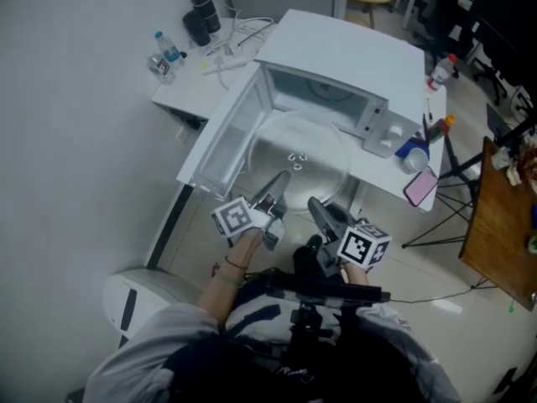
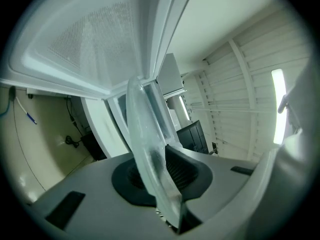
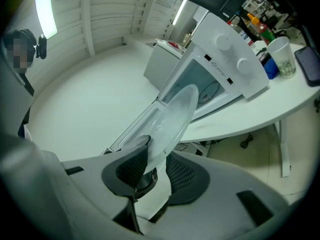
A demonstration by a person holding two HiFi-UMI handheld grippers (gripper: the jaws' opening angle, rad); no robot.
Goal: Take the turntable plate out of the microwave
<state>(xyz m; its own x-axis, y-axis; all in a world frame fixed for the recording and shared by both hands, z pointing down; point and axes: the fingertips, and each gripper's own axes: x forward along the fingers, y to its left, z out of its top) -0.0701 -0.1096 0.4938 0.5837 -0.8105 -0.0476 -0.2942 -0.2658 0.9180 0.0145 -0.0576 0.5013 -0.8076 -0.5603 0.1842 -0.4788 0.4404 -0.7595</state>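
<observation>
The clear glass turntable plate (image 1: 298, 151) hangs in front of the white microwave (image 1: 352, 65), outside its cavity and beside the open door (image 1: 228, 137). Both grippers hold its near rim. My left gripper (image 1: 279, 183) is shut on the rim's left part; in the left gripper view the plate (image 2: 146, 134) runs edge-on between the dark pads (image 2: 182, 170). My right gripper (image 1: 314, 204) is shut on the rim's right part; in the right gripper view the plate (image 3: 175, 113) rises from between its pads (image 3: 181, 173) toward the microwave (image 3: 227, 59).
The microwave stands on a white table (image 1: 382, 183). Water bottles (image 1: 165, 54), a black flask (image 1: 200, 19) and cables (image 1: 235, 47) lie at the table's far left. A cup (image 1: 415, 159) and a pink phone (image 1: 419, 186) sit at its right. A wooden desk (image 1: 495, 217) stands further right.
</observation>
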